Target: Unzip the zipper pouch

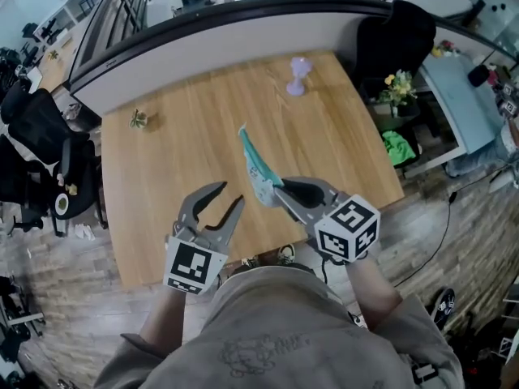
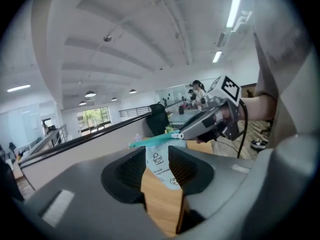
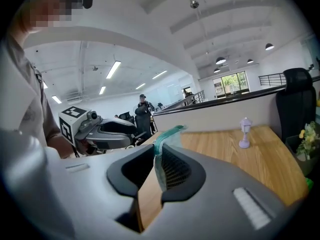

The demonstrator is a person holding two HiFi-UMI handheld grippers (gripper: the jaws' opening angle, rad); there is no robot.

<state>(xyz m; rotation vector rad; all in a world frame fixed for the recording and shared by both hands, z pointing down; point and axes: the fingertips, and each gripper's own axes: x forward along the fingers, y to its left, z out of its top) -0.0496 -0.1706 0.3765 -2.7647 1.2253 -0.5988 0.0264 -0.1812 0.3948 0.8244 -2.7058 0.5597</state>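
Note:
A white zipper pouch (image 1: 261, 168) with a teal zip edge hangs tilted above the wooden table (image 1: 178, 152). My right gripper (image 1: 282, 193) is shut on its near end; in the right gripper view the pouch (image 3: 161, 149) lies pinched edge-on against the pad. In the left gripper view the right gripper's tip meets the pouch (image 2: 162, 166) by the zip's pull (image 2: 177, 134). My left gripper (image 1: 230, 194) stands open just left of the pouch, not touching it, nothing between its fingers.
A small purple lamp figure (image 1: 298, 75) stands at the table's far side, and a small dried sprig (image 1: 139, 119) lies at the far left. A black chair (image 1: 405, 31) and a pot of flowers (image 1: 397, 87) stand beyond the right edge.

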